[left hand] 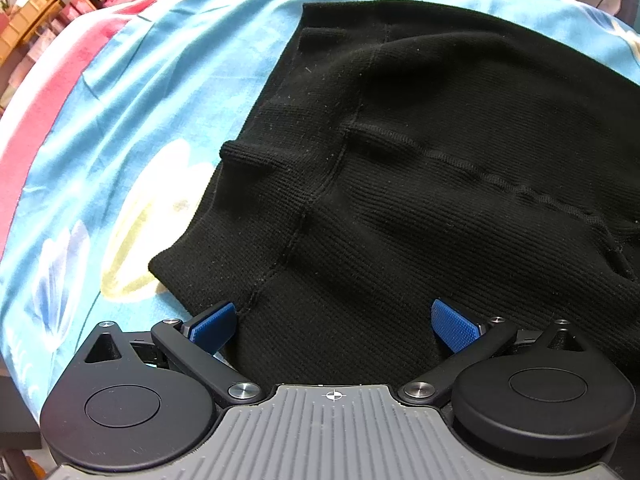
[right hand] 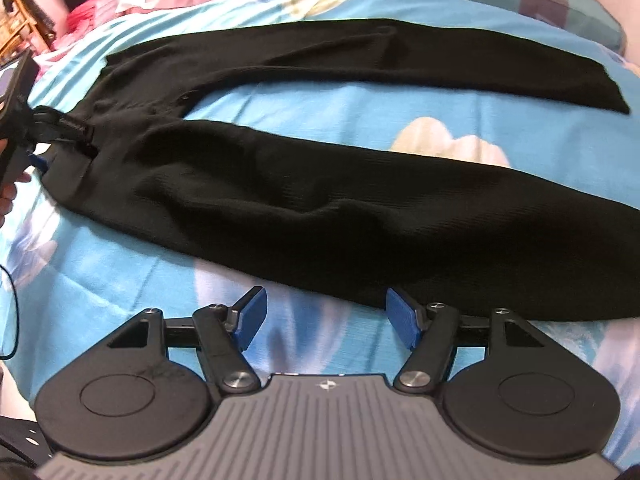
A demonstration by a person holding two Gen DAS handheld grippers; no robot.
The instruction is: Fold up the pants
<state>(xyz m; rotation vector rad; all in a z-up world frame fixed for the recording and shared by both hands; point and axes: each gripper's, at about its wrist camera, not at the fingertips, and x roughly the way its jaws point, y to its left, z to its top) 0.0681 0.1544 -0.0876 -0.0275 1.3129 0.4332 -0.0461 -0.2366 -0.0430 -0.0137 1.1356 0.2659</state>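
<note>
Black ribbed knit pants [right hand: 320,184] lie spread flat on the blue floral bedsheet [right hand: 320,120], legs apart, ready for folding.

The left gripper [left hand: 334,326] hangs with jaws apart over the waist end; the right gripper [right hand: 323,318], also apart, hovers just short of the nearer leg's edge, gripping nothing.

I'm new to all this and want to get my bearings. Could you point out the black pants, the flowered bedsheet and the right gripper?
black pants [right hand: 320,200]: right wrist view, middle of the nearer leg.
flowered bedsheet [right hand: 320,116]: right wrist view, blue patch between the legs.
right gripper [right hand: 326,316]: right wrist view, gap midway between its blue fingers.
</note>
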